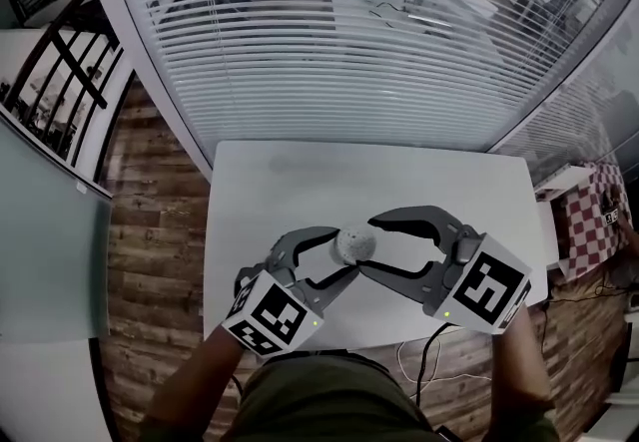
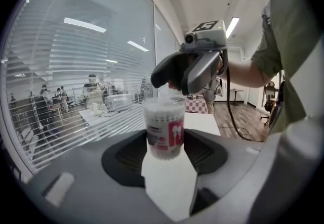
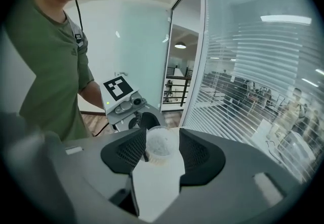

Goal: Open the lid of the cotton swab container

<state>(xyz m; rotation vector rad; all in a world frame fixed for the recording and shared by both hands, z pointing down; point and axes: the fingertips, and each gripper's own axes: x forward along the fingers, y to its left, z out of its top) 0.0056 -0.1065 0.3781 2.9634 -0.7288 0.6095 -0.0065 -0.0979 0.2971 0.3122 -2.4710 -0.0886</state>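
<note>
The cotton swab container is a small clear tub of white swabs with a clear lid, held above the white table. My left gripper is shut on its body; in the left gripper view the tub stands upright between the pads, pink label facing me. My right gripper comes in from the right at the tub's top. In the right gripper view the swab-filled top sits between the jaws, close to the left pad with a thin gap at the right pad, so the right gripper is open around it.
Slatted blinds over a window run along the table's far side. The wooden floor lies to the left, a cable hangs off the table's near edge, and a checked cloth lies at the far right.
</note>
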